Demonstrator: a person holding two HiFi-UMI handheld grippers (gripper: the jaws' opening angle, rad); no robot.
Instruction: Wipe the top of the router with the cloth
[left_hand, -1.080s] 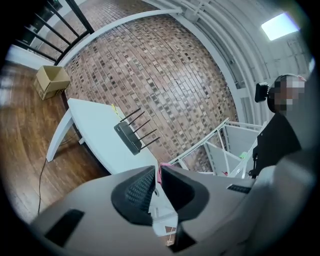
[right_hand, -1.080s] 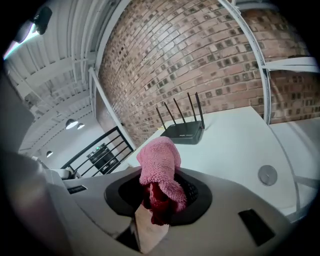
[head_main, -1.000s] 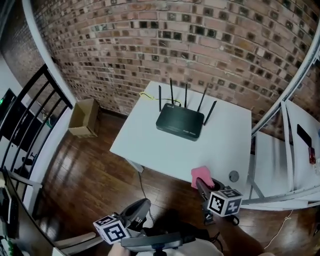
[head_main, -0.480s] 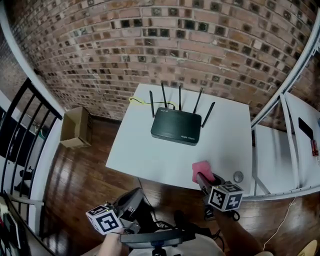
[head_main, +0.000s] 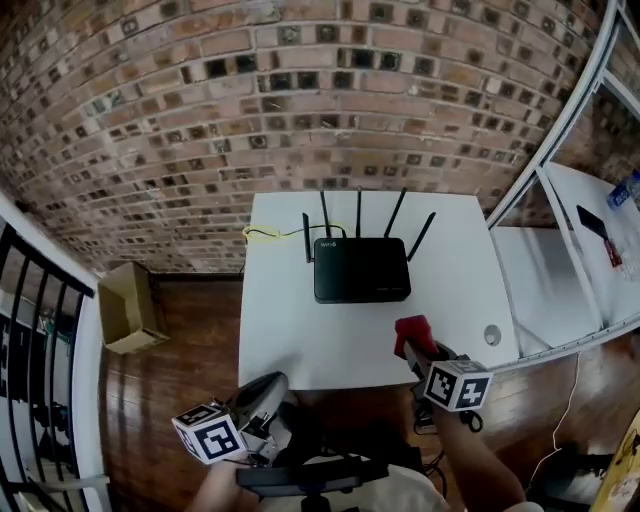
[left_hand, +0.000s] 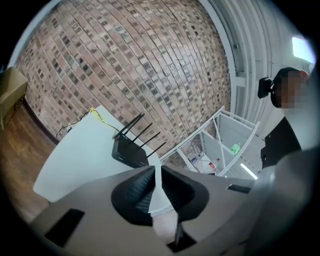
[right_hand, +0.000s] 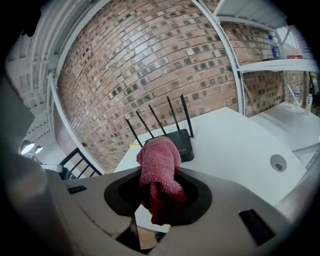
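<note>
Cardboard box (head_main: 125, 305): on the wooden floor (head_main: 190, 370), well apart from the worktop's left edge, near the foot of the brick wall (head_main: 200, 120).
Left gripper (left_hand: 158, 169): held low, off the worktop's near-left corner and over the floor. Its fingers (left_hand: 138, 192) are drawn together with only a thin slit between the tips, and nothing is in them.
Worktop (head_main: 290, 340): white and square, its far edge against the brick wall.
Yellow cable (head_main: 262, 233): loops on the worktop near the far-left corner and runs toward the router's back.
Router (head_main: 360, 270): black and flat, lying toward the far edge of the worktop at about mid-width. Five antennas stand up along its far side, and its top is bare.
Cloth (right_hand: 159, 157): pink-red and fluffy, bunched and sticking up out of the right gripper. It sits over the worktop's near edge, right of the middle, on the near side of the router and apart from it. Whether it touches the worktop cannot be told.
Right gripper (head_main: 412, 352): its fingers are clenched on the cloth. It points toward the router from the near edge, with its marker cube (head_main: 457, 385) just off the worktop.
Round hole (head_main: 491, 336): set in the worktop near the near-right corner, just right of the cloth.
White shelf rack (head_main: 560, 270): stands beside the worktop's right edge and carries small items too small to make out.
</note>
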